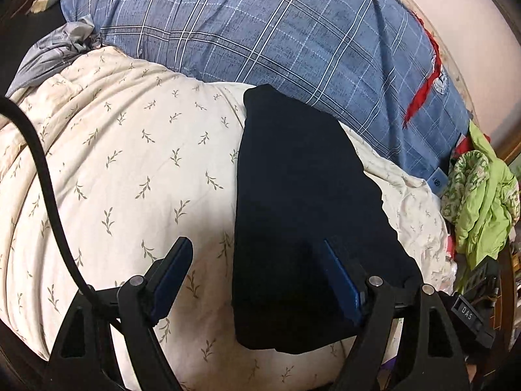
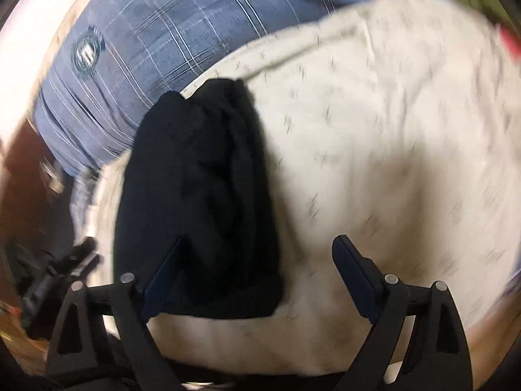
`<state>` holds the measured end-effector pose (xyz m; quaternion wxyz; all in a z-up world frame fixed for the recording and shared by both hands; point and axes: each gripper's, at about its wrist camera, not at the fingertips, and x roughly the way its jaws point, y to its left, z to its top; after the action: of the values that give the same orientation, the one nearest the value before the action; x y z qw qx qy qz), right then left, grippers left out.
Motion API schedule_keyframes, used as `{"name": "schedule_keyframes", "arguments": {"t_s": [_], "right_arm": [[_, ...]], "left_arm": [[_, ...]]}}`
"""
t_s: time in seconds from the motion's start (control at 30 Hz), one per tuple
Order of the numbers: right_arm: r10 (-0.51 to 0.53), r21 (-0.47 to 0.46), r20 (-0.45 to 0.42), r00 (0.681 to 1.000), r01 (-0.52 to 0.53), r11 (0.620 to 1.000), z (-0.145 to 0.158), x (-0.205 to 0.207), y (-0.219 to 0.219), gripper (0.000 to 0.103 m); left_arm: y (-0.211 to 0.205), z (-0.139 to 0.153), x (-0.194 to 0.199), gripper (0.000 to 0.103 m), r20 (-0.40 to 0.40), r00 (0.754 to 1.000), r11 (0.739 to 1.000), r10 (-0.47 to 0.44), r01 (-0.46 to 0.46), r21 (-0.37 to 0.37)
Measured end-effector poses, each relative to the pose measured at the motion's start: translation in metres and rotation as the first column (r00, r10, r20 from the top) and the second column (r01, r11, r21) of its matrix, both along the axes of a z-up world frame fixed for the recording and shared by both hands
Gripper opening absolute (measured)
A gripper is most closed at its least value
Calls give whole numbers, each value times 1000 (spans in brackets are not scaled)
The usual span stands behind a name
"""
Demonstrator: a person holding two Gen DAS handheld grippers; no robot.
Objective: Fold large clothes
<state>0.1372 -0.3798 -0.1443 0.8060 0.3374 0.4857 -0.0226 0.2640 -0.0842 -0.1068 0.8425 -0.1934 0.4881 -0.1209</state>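
Note:
A dark navy garment [image 1: 309, 211], folded into a long narrow stack, lies on a cream quilt with a leaf print [image 1: 130, 163]. My left gripper [image 1: 255, 242] hovers over the stack's near end, open, with one fingertip above the quilt and the other above the dark cloth; nothing is pinched. The right wrist view is blurred. There the same garment [image 2: 202, 195] lies left of centre on the quilt [image 2: 374, 163]. My right gripper [image 2: 259, 239] is open, its left finger over the garment and its right finger over the quilt.
A blue plaid cover [image 1: 260, 49] lies beyond the quilt, with a red strip [image 1: 423, 91] at its right side. Crumpled green clothes [image 1: 482, 202] are heaped at the right and a grey cloth [image 1: 55, 52] at the far left. A black cable [image 1: 42, 163] crosses the left.

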Motion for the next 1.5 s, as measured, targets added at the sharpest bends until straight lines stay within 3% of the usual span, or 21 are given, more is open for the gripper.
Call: {"name": "schedule_keyframes", "arguments": {"t_s": [0.03,0.1,0.13,0.17,0.27,0.33,0.4,0.53,0.6,0.67,0.83,0.97,1.03,1.1,1.13,1.17,1.23,1.3,1.4,1.47,1.5], "right_arm": [[4,38,16,1000,-4,999,-2,0,3,90],[22,80,38,999,-25,997,-7,5,16,78],[21,107,45,999,-25,994,-10,11,22,43],[15,124,55,998,-22,992,-10,13,25,28],[-12,114,153,988,-5,993,14,5,31,19],[-41,154,208,977,9,988,33,-7,31,18],[-68,143,207,976,39,989,37,-20,33,18],[-99,111,61,993,92,990,-13,-27,32,18],[-112,116,11,994,110,987,-39,-27,31,18],[-125,129,10,992,123,984,-42,-28,28,18],[-102,91,43,994,98,991,-22,-23,29,18],[-88,78,69,994,83,994,-12,-22,30,18],[-72,68,78,994,66,995,-8,-22,31,28],[-79,94,89,993,71,993,-6,-19,30,41],[-73,108,96,993,63,992,-4,-16,31,50],[-68,111,102,992,57,992,-3,-12,32,55],[-51,86,105,993,42,995,1,-7,37,57],[-37,68,106,994,30,997,4,-2,42,58],[-24,50,94,995,19,999,0,5,47,57],[-25,58,96,995,20,998,-5,7,48,41],[-30,68,97,995,24,997,-6,6,47,40]], "left_arm": [[0,1,0,81,3,1000,1000,-3,3,14],[0,1,0,81,1,1000,1000,-9,9,27],[1,1,0,81,-5,1000,1000,-11,11,27],[1,2,0,81,-9,1000,1000,-11,11,29],[9,3,-2,81,-13,1000,999,5,-4,39],[18,3,-4,81,-15,1000,999,26,-26,37],[26,2,-8,82,-28,999,999,40,-39,21],[28,-4,-28,82,-70,997,999,13,-17,-49],[24,-1,-47,82,-39,998,994,-40,36,-101],[15,3,-63,85,6,995,992,-97,98,-84],[-37,-7,-100,85,104,929,935,-354,354,18],[-49,-13,-107,86,199,900,917,-389,398,-10],[-53,-20,-101,84,189,900,915,-394,403,-12],[-53,-35,-92,75,134,918,924,-372,380,-33],[-51,-39,-89,60,118,930,936,-348,351,-12],[-49,-42,-87,36,106,939,944,-328,329,13],[-45,-48,-86,0,73,957,958,-281,275,80],[-39,-60,-82,0,18,964,963,-267,266,43],[-40,-64,-76,0,27,967,966,-253,252,53],[-44,-61,-73,0,45,964,964,-262,259,57],[-44,-59,-73,0,61,962,964,-266,265,34]]}}
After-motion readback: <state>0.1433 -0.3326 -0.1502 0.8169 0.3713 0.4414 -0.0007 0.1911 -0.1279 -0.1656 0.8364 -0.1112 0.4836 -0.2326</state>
